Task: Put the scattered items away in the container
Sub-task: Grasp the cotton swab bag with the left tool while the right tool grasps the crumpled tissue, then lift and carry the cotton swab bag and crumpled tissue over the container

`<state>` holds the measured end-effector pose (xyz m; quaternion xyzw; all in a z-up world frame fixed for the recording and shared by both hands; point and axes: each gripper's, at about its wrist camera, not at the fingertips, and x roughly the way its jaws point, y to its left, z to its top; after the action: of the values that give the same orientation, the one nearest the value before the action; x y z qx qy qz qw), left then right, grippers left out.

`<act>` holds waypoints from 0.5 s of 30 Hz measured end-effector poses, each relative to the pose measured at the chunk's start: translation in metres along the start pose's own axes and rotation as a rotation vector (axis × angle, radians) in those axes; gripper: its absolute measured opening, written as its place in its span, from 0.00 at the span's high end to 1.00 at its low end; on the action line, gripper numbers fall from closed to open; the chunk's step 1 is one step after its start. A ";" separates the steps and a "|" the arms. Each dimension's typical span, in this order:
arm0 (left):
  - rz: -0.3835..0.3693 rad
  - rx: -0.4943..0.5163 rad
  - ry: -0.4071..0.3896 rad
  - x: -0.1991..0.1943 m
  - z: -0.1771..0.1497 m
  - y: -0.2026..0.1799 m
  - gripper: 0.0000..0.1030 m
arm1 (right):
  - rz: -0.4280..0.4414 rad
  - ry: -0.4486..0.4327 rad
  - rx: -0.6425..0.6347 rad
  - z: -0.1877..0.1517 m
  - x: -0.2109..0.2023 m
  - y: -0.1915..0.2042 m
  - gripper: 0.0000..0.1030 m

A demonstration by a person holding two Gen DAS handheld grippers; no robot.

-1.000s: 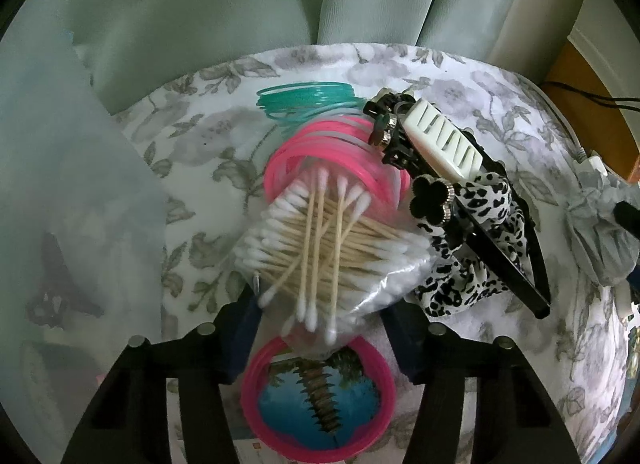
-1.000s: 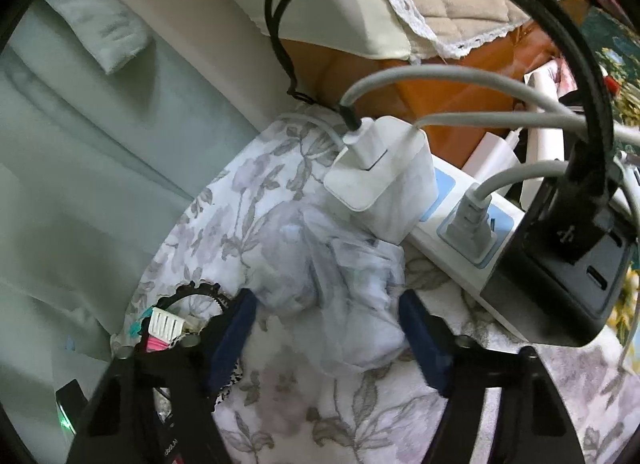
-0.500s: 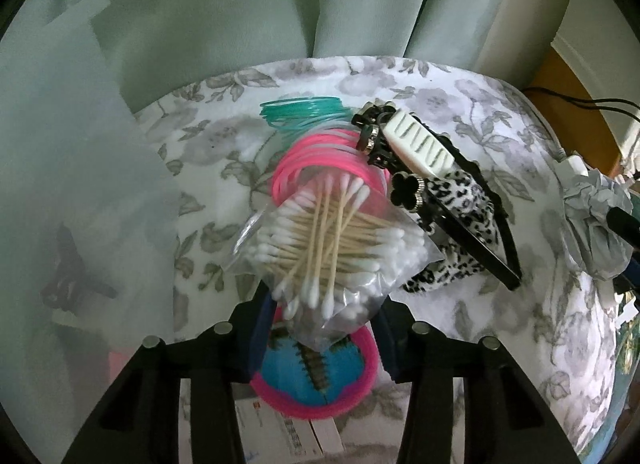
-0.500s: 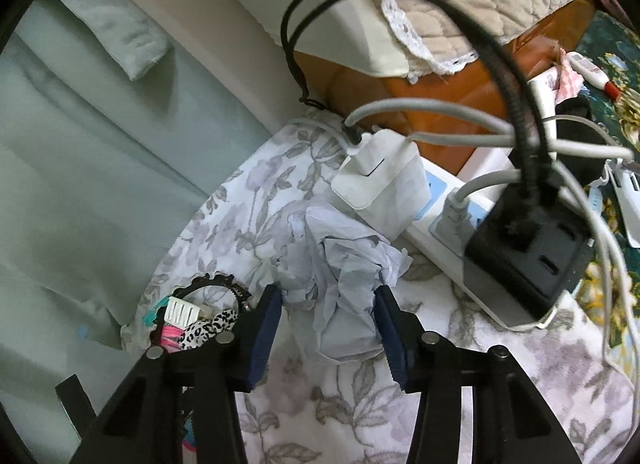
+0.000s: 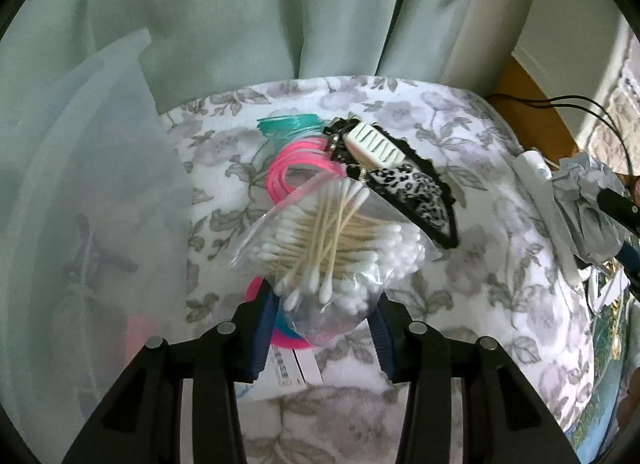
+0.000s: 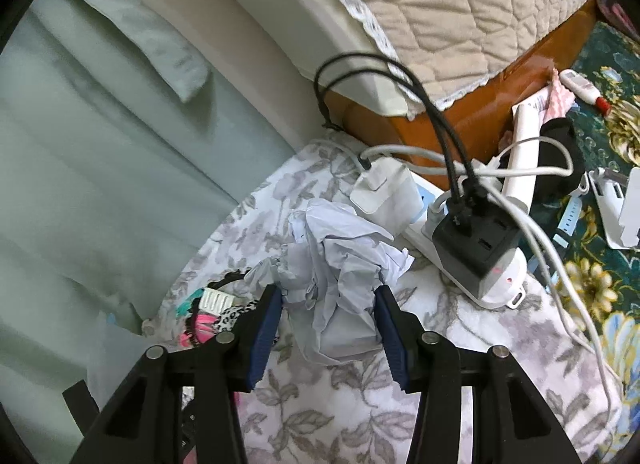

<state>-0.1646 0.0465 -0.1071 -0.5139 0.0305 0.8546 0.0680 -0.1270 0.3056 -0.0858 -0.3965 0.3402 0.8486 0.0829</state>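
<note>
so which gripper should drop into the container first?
Left. The left gripper grips the cotton swab bag with the translucent container right beside it. The right gripper, on crumpled paper, is farther off.

Both wrist views close, angled downward; share hair accessories (image 5: pixel 394 168) (image 6: pixel 218 300), probably.

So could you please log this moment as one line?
left gripper: shut on clear bag of cotton swabs | right gripper: shut on crumpled white paper
</note>
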 end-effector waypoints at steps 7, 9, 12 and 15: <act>-0.020 0.017 -0.045 -0.028 -0.005 -0.007 0.57 | 0.023 -0.028 -0.011 -0.003 -0.025 0.007 0.50; -0.024 0.022 -0.068 -0.039 -0.005 -0.009 0.57 | 0.031 -0.040 -0.015 -0.003 -0.033 0.010 0.50; -0.027 0.027 -0.102 -0.056 -0.005 -0.011 0.57 | 0.044 -0.058 -0.022 -0.003 -0.045 0.015 0.50; -0.030 0.022 -0.136 -0.075 -0.005 -0.011 0.57 | 0.059 -0.075 -0.032 -0.004 -0.056 0.021 0.50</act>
<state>-0.1236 0.0499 -0.0429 -0.4541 0.0272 0.8861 0.0884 -0.0951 0.2947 -0.0360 -0.3553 0.3346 0.8704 0.0642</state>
